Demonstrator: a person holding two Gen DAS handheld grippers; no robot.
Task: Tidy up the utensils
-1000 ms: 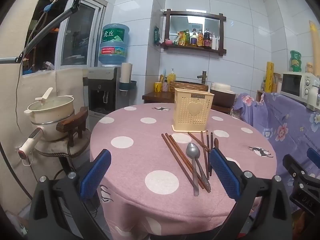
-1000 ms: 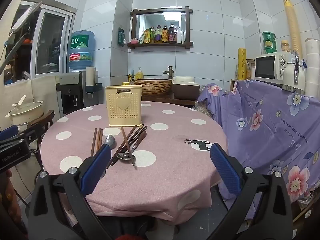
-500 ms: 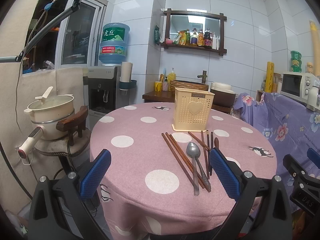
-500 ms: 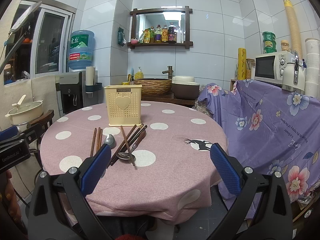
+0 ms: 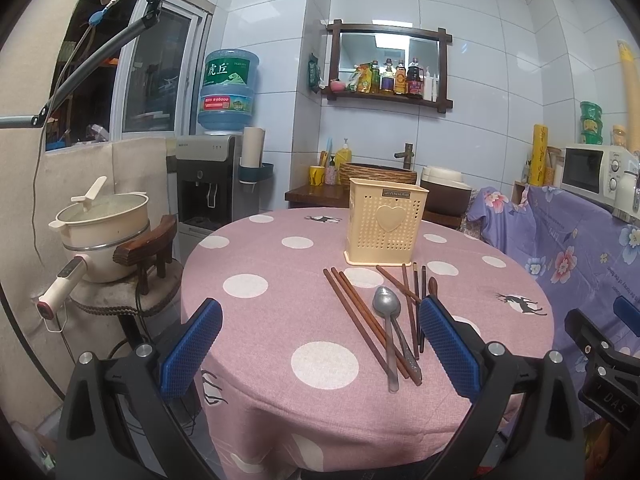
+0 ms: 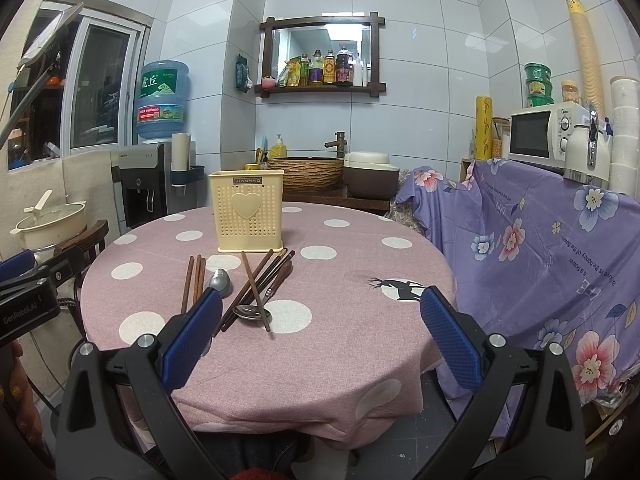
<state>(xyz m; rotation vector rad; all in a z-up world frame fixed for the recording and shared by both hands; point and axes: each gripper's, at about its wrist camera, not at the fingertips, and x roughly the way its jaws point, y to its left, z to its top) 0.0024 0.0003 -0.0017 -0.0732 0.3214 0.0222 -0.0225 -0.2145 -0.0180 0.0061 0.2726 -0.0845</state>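
Observation:
A cream perforated utensil holder (image 5: 385, 224) (image 6: 248, 215) with a heart stands upright on the round pink polka-dot table (image 5: 280, 280) (image 6: 360, 344). In front of it lie several brown chopsticks (image 5: 356, 312) (image 6: 260, 280) and two metal spoons (image 5: 387, 312) (image 6: 252, 313) in a loose pile. My left gripper (image 5: 320, 344) is open and empty, hovering at the table's near left edge. My right gripper (image 6: 320, 344) is open and empty at the near edge, to the right of the pile. Both are apart from the utensils.
A chair with a cream pot (image 5: 104, 232) stands left of the table. A purple floral cloth (image 6: 540, 248) covers furniture on the right, with a microwave (image 6: 540, 136) on top. A water dispenser (image 5: 216, 184) and a basin counter (image 6: 308, 176) stand behind.

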